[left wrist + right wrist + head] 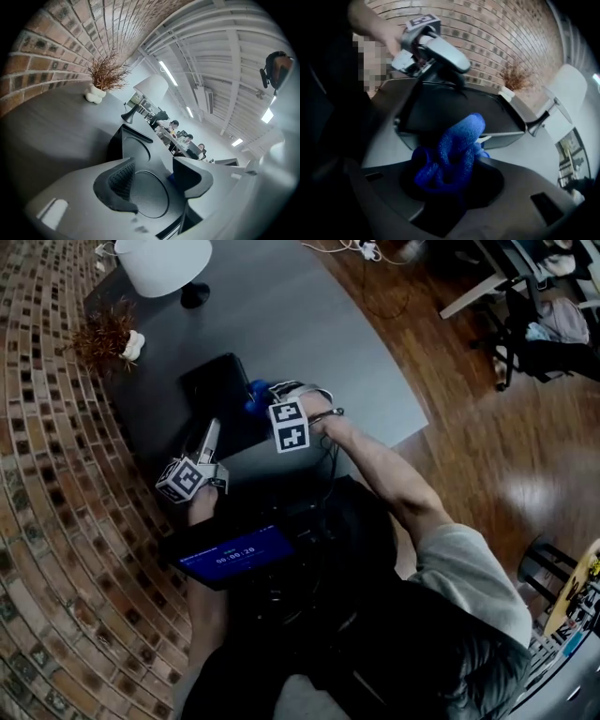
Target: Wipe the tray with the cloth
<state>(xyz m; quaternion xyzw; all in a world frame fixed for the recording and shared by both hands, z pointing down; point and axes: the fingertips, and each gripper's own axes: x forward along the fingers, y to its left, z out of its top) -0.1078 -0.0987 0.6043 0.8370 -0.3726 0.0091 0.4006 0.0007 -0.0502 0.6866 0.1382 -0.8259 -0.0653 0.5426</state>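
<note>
the left tongs (152, 183) sit low and nearly level at the tray (217, 385), their jaws narrowed onto its near rim. the black tray, with its round hollows, runs out between the two pads and away from the tips. the right tongs (452, 183) point steeply down at the other side of that tray. their jaws are pinched on a bunched blue cloth (452, 150), which fills the gap between them and sticks out past the tips. the cloth is at the tray edge nearest the right tongs. in the head view it lies over that edge, though i cannot tell whether it presses on the tray. seen from the right tongs, the tray lies just beyond the cloth, and the left tongs reach in at its far rim with their marker cube up. the two tongs are near each other, with the tray between them.

the tray lies on a dark grey table (319, 324). well beyond the left tongs' tips stands a white vase of dry twigs (96, 93), and further along a white lamp (151, 89). a brick wall (47, 521) runs along the left tongs' outer side. a wood floor (487, 456) lies off past the right tongs' side of the table. behind both tongs, close to the person's chest, a small screen (234, 554) glows blue. a bare forearm (384, 470) leads to the right tongs.
</note>
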